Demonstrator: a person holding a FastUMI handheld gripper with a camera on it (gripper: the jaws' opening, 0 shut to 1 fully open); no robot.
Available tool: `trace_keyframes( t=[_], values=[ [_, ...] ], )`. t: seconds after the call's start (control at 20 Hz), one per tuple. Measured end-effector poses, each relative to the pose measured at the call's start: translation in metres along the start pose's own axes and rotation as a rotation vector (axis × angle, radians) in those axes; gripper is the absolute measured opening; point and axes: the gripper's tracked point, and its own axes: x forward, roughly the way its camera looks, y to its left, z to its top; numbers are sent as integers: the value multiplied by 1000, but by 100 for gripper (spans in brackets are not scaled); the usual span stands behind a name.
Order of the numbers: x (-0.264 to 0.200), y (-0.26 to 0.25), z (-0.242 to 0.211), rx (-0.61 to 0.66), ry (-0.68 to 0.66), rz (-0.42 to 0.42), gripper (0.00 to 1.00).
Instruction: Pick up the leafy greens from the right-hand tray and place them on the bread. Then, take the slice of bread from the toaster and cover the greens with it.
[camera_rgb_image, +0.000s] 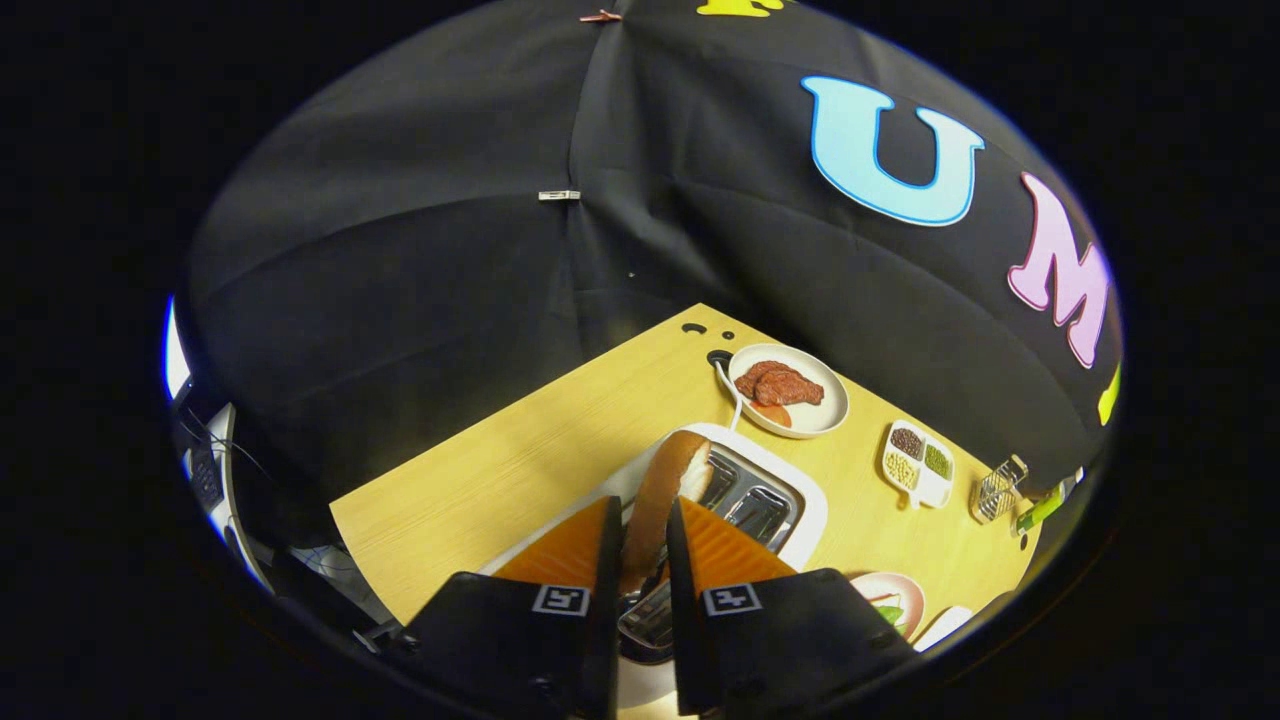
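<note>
Gripper: the gripper (640, 535) looks down at a wooden table (520, 470); both fingers are pressed against the flat faces of a slice of bread (662, 500), pinching it between them.

Bread slice: it stands on edge between the fingers, its long axis running away from them, the rounded crust end poking out ahead over the toaster (800, 505).

Toaster: a white toaster directly below and just beyond the fingertips, its slots open to view; whether the slice's lower edge has come free of a slot cannot be told — the fingers hide it.

Leafy greens: a bit of green (890, 612) lies on a pale pink plate (905, 588) to the right of the fingers, close beside the toaster; any bread under it cannot be made out.

Key relation: the target plate lies to the right of the jaws and nearer than the toaster's far end, so the slice would likely need carrying right and turning from upright to flat.

Other things: beyond the toaster, a white plate of reddish-brown meat (780, 386); further right, a small divided dish of seasonings (918, 463) and a wire holder (998, 490).

Stage: judged to be the second half — taking the toaster slice to cover the greens.
</note>
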Motion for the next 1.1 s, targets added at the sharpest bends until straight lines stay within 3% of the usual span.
trace_keyframes(
  t=[0.2, 0.7, 0.9, 1.1],
  values=[
    [-5, -2, 9, 26, -23, 49, 14],
    [-66, -28, 55, 75, -147, 63, 14],
    [-95, -62, 73, 134, -196, 47, 14],
    [-114, -102, 63, 154, -202, 5, 14]
  ],
)
